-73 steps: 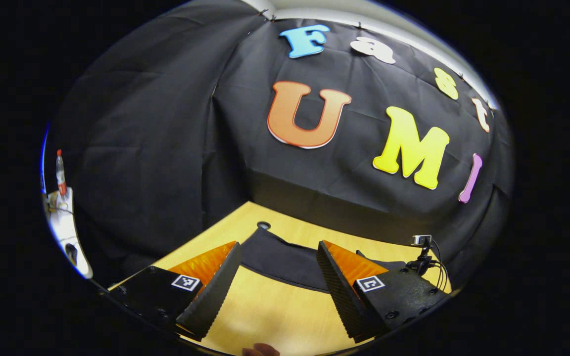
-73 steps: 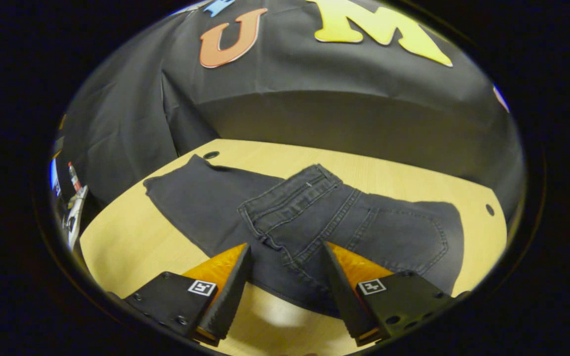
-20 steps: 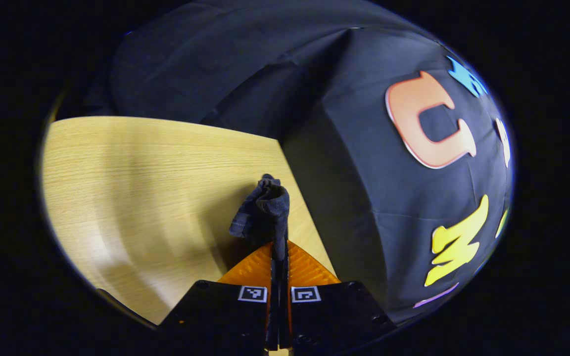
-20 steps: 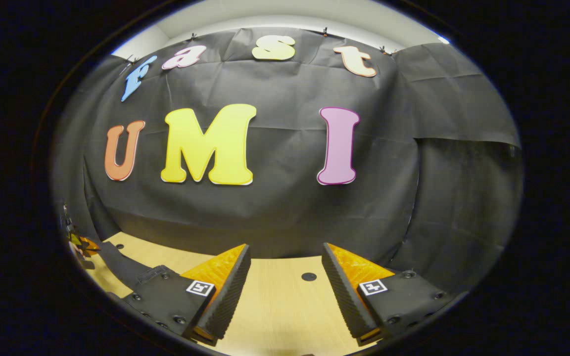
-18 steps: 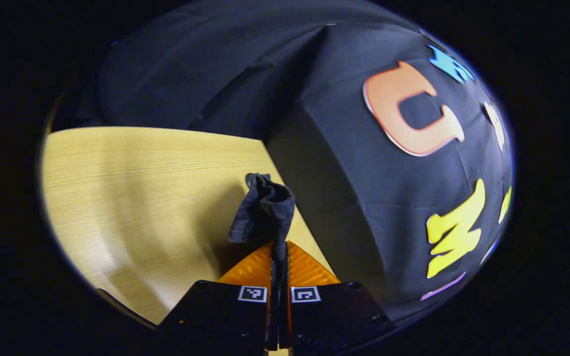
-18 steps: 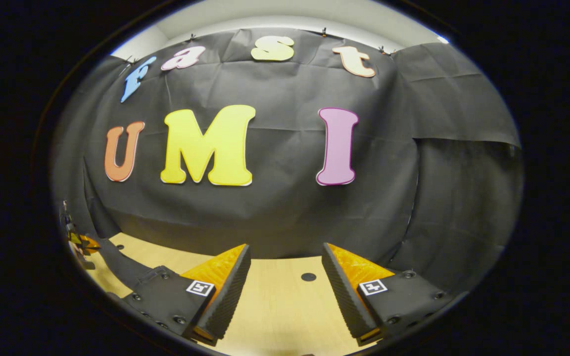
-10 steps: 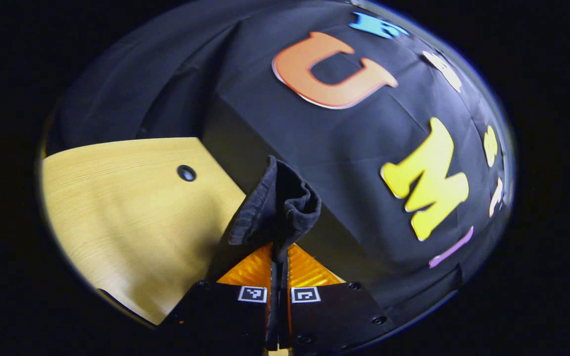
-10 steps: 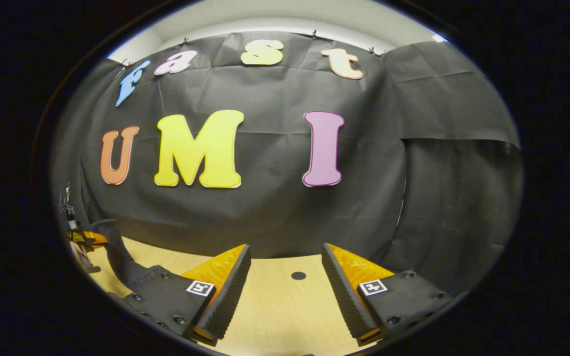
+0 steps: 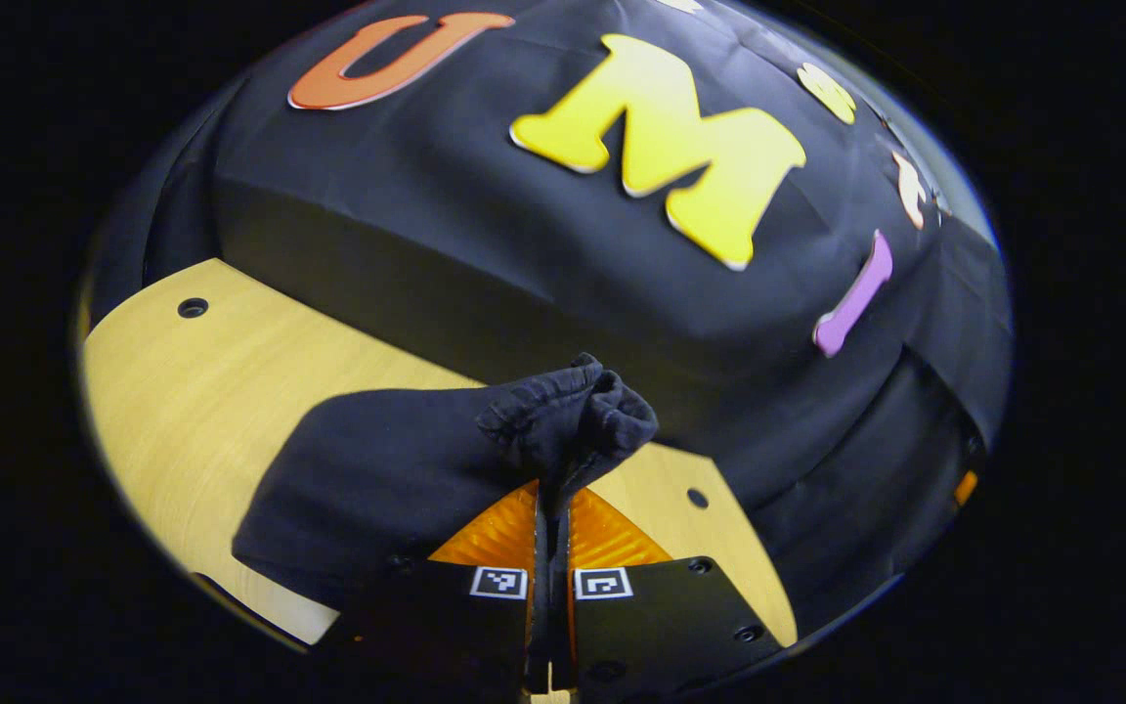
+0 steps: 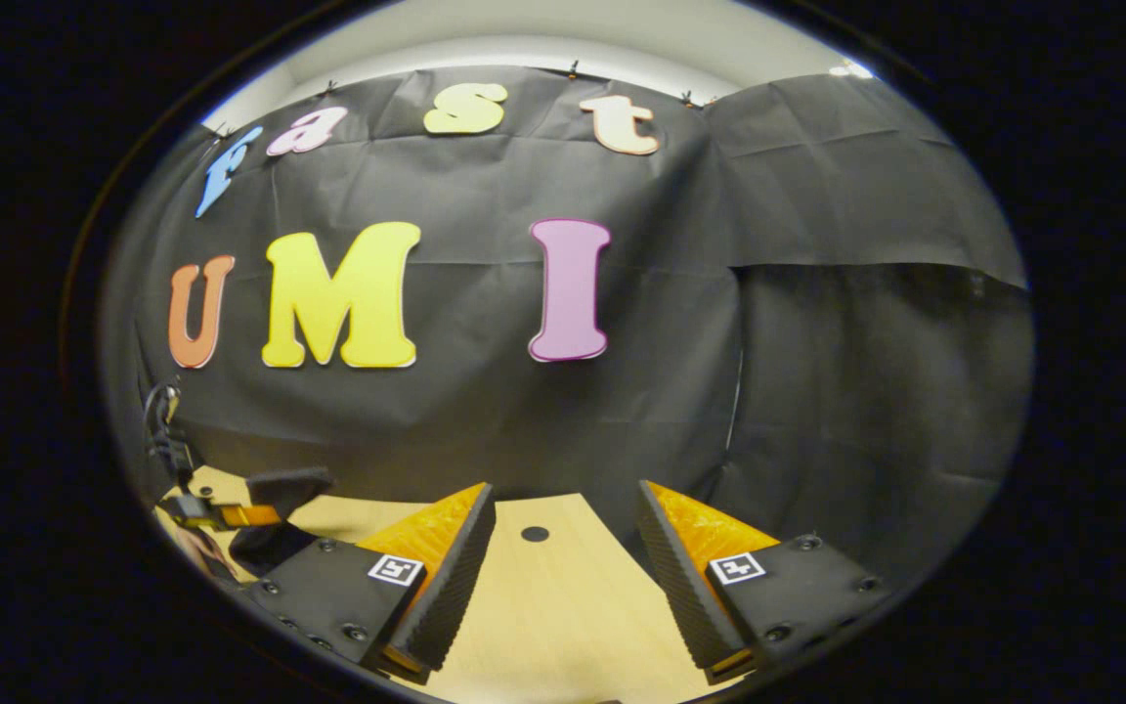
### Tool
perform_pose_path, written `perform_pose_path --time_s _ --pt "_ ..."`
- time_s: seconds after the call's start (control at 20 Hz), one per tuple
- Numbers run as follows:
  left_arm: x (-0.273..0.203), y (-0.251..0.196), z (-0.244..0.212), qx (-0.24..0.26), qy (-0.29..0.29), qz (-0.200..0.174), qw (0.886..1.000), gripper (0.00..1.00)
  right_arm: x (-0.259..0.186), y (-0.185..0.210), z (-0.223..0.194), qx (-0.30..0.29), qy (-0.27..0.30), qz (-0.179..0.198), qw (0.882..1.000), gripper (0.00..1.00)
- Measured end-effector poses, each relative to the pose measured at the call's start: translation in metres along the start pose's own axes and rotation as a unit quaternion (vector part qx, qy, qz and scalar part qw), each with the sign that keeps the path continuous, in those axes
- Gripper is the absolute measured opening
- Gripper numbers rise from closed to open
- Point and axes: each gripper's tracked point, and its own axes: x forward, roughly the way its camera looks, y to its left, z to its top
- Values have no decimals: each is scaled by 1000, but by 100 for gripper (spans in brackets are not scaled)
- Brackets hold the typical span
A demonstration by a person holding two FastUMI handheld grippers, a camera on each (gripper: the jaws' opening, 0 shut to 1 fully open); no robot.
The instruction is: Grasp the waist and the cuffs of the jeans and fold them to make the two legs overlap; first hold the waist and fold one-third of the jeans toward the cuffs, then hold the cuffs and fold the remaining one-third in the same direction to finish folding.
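Observation:
The dark jeans lie folded on the wooden table in the left gripper view. A bunched end of them rises in front of my left gripper, which is shut on that cloth and holds it above the rest of the jeans. In the right gripper view my right gripper hangs open over bare table, nothing between its fingers. Far left there, the left gripper shows small, with the dark cloth sticking out of it.
The table has small round holes. The black cloth wall stands close behind the table's far edge and wraps around the right side. A cable and clamp hang at the far left.
My left gripper has swung to the right with the cloth end in it, lifting it over the rest of the jeans. The right gripper has stayed open and turned slightly.

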Motion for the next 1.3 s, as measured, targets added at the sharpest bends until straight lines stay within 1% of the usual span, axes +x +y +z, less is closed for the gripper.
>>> perform_pose_path --time_s 0.1,0.25,0.45,0.5,0.55,0.6,0.65,0.7,0.75,0.8,0.85,0.9,0.95,1.0,1.1,1.15,1.2,1.25,1.3 --pt "9 4 -38 41 28 21 999 4 -3 -16 1 2 -1 -14 1000 88" --pt "15 20 -75 117 55 48 990 4 -7 -35 -3 11 2 -31 999 88" --pt "25 34 -91 209 62 66 974 5 -5 -38 -10 24 11 -34 999 88" --pt "27 36 -90 226 63 67 970 7 -4 -36 -12 23 12 -31 999 90" --pt "29 40 -87 240 58 72 966 11 -4 -33 -12 20 12 -28 999 90" --pt "28 41 -80 246 56 76 965 16 -4 -31 -12 15 12 -26 999 88" --pt "24 39 -108 250 52 83 963 30 -4 -28 -13 13 14 -23 1000 88" --pt "28 43 -84 247 48 84 964 34 -4 -27 -14 12 16 -21 1000 88" --pt "26 38 -87 239 51 75 967 36 -4 -26 -14 12 16 -19 1000 88" --pt "24 36 -88 244 51 74 966 58 -5 -26 -13 13 16 -19 1000 89" --pt "21 32 -89 248 52 68 965 57 -6 -25 -13 13 16 -18 1000 89" --pt "17 29 -92 248 54 63 965 69 -6 -23 -12 14 16 -17 1000 89" --pt "13 27 -94 244 57 58 966 75 -6 -22 -11 15 16 -16 1000 88" --pt "9 24 -96 237 61 51 968 63 -8 -21 -10 16 15 -15 1000 90" --pt "-1 18 -102 227 65 34 971 64 -10 -17 -7 19 13 -10 1000 89" --pt "-7 12 -108 218 75 18 973 64 -11 -14 -7 19 13 -8 1000 89" --pt "-11 5 -112 213 80 2 974 78 -12 -11 -7 19 12 -5 1000 90" --pt "-19 1 -109 217 75 -5 973 72 -15 -7 -6 19 12 -2 1000 89" --pt "-25 -3 -100 219 56 -10 974 84 -17 -3 -6 18 11 2 1000 90"
